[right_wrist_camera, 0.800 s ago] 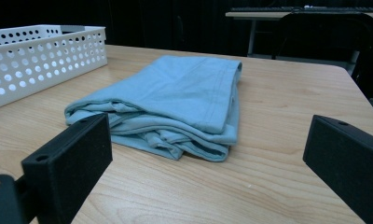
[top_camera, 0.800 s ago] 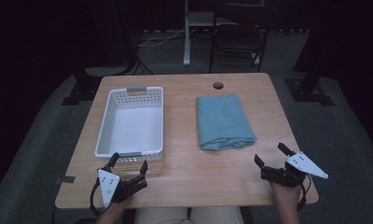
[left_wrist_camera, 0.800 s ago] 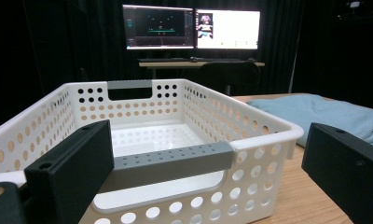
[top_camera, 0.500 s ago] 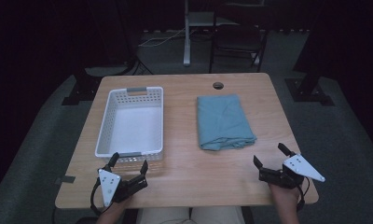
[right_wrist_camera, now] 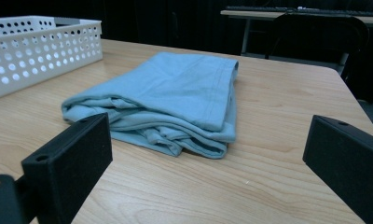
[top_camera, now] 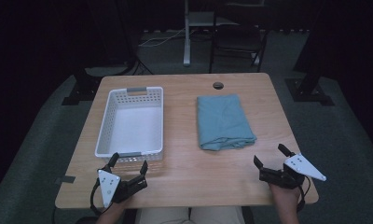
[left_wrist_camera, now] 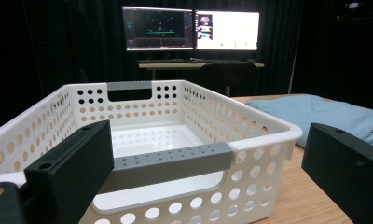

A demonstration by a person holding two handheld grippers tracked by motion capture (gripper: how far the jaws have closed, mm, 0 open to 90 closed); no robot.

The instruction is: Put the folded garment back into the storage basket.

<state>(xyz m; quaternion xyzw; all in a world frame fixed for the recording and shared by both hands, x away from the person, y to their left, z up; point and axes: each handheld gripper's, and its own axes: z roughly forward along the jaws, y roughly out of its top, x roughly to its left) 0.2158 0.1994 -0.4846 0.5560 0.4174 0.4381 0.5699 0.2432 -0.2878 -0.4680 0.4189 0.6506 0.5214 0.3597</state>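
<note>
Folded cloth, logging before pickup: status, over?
Left gripper and right gripper open, empty. Folded cloth flat on table beside basket. Nothing in the way.

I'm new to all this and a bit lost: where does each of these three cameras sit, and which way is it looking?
High view: above the person's side, looking forward and down on the table; forearms, left gripper and right gripper show at the bottom.
Left gripper view: rides on that gripper, low at the table's near edge, facing the basket between its open jaws.
Right gripper view: rides on that gripper, low, facing the cloth between its open jaws.
Shared: both gripper views catch basket and cloth.
</note>
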